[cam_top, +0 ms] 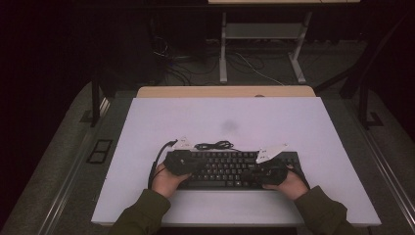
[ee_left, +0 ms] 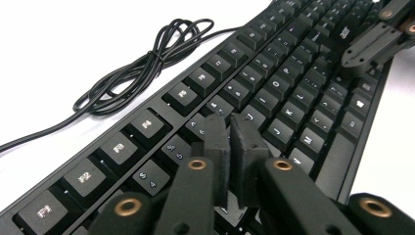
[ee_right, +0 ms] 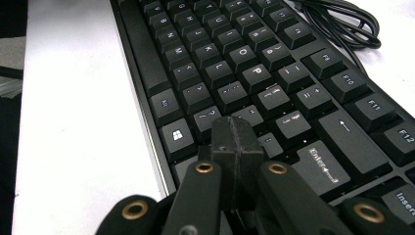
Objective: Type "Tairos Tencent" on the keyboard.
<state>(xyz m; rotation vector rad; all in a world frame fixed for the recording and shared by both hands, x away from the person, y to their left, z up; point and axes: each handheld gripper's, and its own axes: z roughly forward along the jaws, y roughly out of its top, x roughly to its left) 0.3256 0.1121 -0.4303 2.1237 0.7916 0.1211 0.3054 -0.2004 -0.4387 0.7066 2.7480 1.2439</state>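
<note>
Black keyboard lying near front of white surface; left hand-held gripper nearly clenched over number row, bundled cable beside; right hand-held gripper clenched, empty, near Enter key.

light: dim high view, dark surround | gripper views: bright, sharp

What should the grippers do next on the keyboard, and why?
Probably press one key. Both hand-held grippers, left and right, are shut with nothing between their tips, poised low over the black keyboard like typing fingers. The left one could likely ease straight down onto the key under its tip.
</note>
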